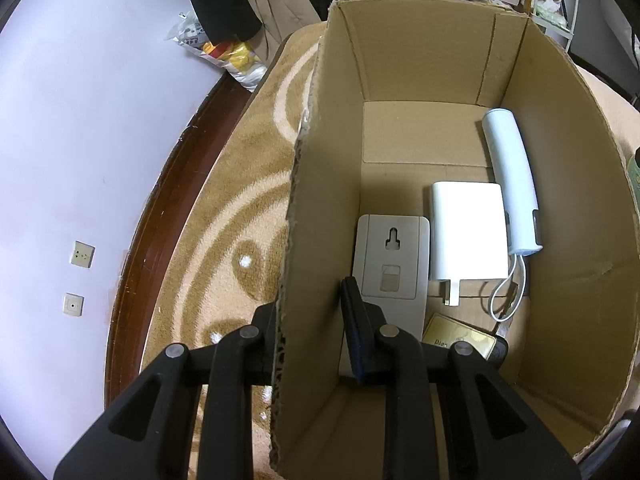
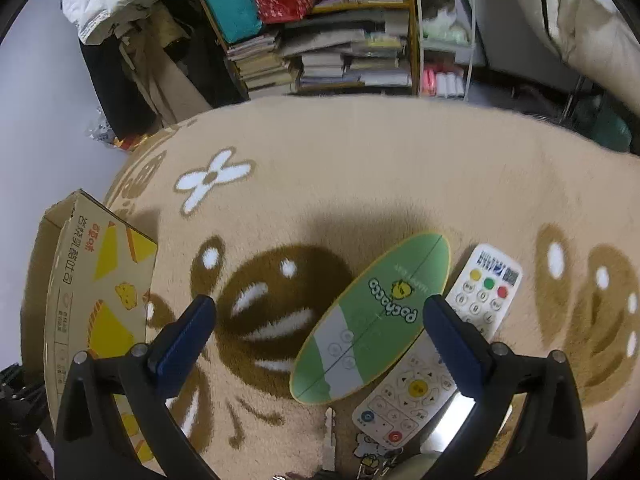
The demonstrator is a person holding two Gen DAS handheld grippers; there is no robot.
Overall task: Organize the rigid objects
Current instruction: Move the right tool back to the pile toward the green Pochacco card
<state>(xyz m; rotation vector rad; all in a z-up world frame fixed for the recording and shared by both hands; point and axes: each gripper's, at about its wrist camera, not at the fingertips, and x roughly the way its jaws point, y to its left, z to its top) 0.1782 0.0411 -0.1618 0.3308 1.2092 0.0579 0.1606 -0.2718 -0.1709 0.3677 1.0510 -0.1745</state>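
While the cardboard box [image 1: 400, 60] sits open on the tan rug [image 1: 248, 184], it holds a grey wall-mount plate [image 1: 390, 264], white charger brick [image 1: 466, 230], pale blue cylinder [image 1: 512, 184] with a white cable loop [image 1: 506, 292], and a yellow tin [image 1: 456, 340] at the near end. Left gripper [image 1: 312, 316] straddles the box's left wall, one finger inside, one outside, jaws closed onto the cardboard. Right gripper [image 2: 320, 336] hangs over the rug with fingers spread wide, nothing between them; green oval case [image 2: 376, 320] lies below, white remote [image 2: 440, 344] partly under its right edge. Box exterior [image 2: 100, 300] sits well left.
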